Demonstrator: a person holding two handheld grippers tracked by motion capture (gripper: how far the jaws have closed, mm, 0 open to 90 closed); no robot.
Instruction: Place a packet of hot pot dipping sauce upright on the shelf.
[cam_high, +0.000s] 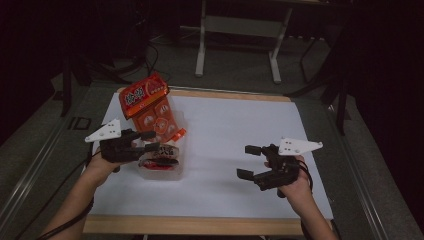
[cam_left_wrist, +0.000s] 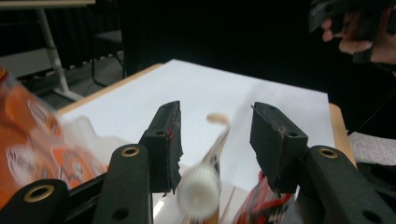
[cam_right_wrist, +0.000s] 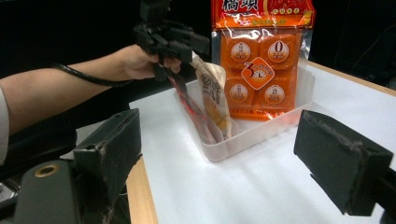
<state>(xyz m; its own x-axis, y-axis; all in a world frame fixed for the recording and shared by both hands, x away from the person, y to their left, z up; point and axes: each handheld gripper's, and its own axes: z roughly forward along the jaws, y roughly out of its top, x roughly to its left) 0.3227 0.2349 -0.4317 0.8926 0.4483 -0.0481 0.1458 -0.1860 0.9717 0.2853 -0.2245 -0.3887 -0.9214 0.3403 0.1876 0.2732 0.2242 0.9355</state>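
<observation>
Releasing the pouch into the clear plastic tub (cam_high: 176, 172).
My left hand-held gripper (cam_high: 149, 141) stands spread above the white-capped squeeze pouch (cam_left_wrist: 201, 186); right hand-held gripper (cam_high: 248, 161) waits spread. Next, I withdraw left clear.

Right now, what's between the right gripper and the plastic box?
Nothing but bare white table. In the high view, the right gripper and the plastic box have no object between them.

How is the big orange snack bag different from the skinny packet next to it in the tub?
The big orange bag is wide, flat and stands upright, rising above the clear tub; the skinny packet is narrow, pale and leans over. The orange bag shows square orange pieces; the packet has a white cap. Both sit in that tub.
</observation>
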